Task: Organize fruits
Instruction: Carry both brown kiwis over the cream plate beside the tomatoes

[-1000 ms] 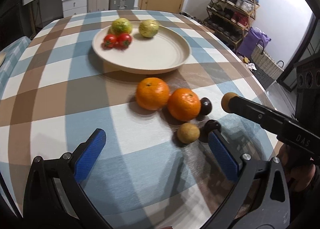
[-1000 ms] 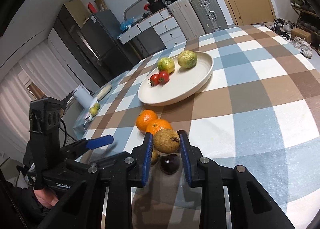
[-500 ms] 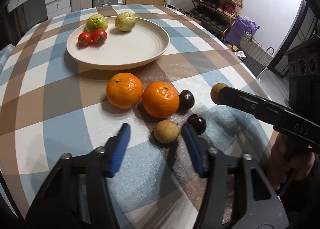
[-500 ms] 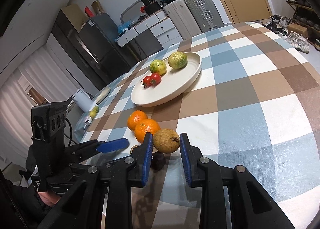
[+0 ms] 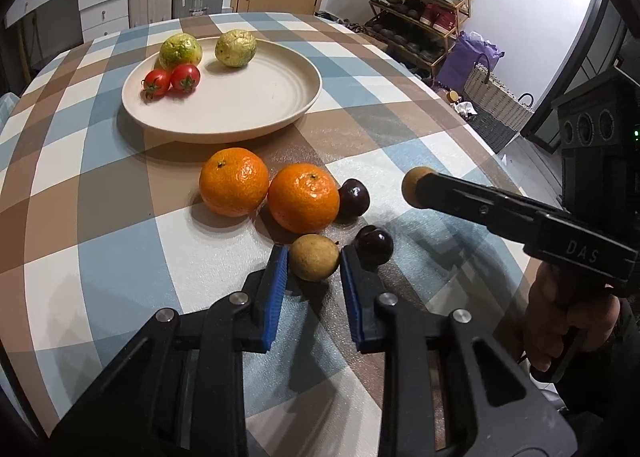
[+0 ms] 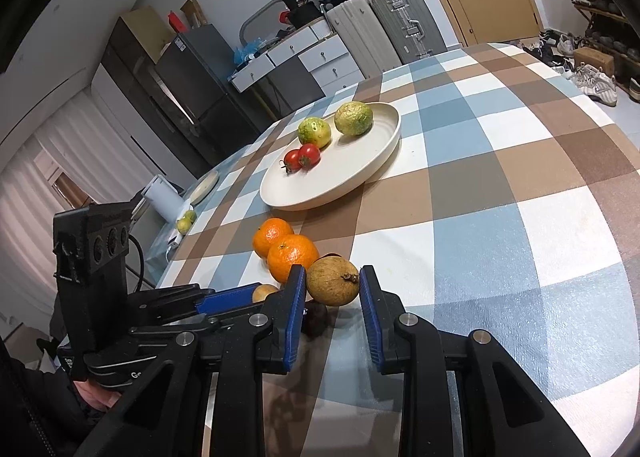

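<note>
We see a checked blue, brown and white woven tablecloth (image 5: 120,225), matt with a fine grain. The round cream plate (image 5: 280,97) looks like matt ceramic or plastic, faintly ridged. Two orange mandarins (image 5: 234,181) are glossy and pitted; two dark round plums (image 5: 354,197) shine smoothly. The small tan round fruit (image 5: 314,257) is dull and rough. The left gripper (image 5: 314,269) has matt black plastic arms, ribbed blue pads and bright metal screws.

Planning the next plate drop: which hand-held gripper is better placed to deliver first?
Probably right. The right hand-held gripper already holds its brown fruit clear of the table, plate ahead. The left hand-held gripper has only just closed on a small brown fruit on the tablecloth.
</note>
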`<state>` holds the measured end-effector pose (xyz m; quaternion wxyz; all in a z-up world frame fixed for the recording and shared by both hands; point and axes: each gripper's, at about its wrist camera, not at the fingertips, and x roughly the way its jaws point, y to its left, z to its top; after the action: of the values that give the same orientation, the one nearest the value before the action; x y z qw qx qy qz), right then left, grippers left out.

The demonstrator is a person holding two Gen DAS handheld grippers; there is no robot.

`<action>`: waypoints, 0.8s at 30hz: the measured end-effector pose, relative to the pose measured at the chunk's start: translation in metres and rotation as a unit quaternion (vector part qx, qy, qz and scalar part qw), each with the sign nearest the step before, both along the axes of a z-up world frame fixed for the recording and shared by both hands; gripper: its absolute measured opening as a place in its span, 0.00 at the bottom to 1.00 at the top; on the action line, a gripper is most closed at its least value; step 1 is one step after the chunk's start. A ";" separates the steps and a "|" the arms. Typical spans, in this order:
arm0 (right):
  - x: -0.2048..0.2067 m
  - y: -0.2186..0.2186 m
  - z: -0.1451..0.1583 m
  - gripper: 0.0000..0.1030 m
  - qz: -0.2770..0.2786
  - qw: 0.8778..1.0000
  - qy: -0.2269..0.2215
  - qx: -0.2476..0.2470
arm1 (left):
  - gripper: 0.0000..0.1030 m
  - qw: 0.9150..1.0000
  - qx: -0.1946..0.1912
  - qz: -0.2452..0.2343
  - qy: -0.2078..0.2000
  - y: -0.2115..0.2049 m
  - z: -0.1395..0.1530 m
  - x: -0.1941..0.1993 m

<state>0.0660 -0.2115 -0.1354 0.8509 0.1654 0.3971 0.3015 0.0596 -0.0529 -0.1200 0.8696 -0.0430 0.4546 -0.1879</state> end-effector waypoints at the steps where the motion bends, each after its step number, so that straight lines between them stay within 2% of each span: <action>1: 0.000 0.001 0.000 0.27 0.000 1.000 0.000 -0.001 | 0.23 1.000 -0.002 0.000 -0.001 0.001 0.001 -0.001; 13: 0.005 0.010 0.011 0.27 0.006 1.000 -0.011 -0.012 | 0.23 0.999 -0.028 0.022 -0.040 0.030 0.030 -0.004; 24: 0.045 0.034 0.025 0.27 0.025 0.999 -0.015 -0.019 | 0.23 0.995 -0.033 0.069 -0.064 0.083 0.056 0.045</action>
<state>0.1114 -0.1774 -0.1105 0.8521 0.1348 0.3936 0.3175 0.1051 0.0306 -0.0639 0.9059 -0.0907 0.3874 -0.1452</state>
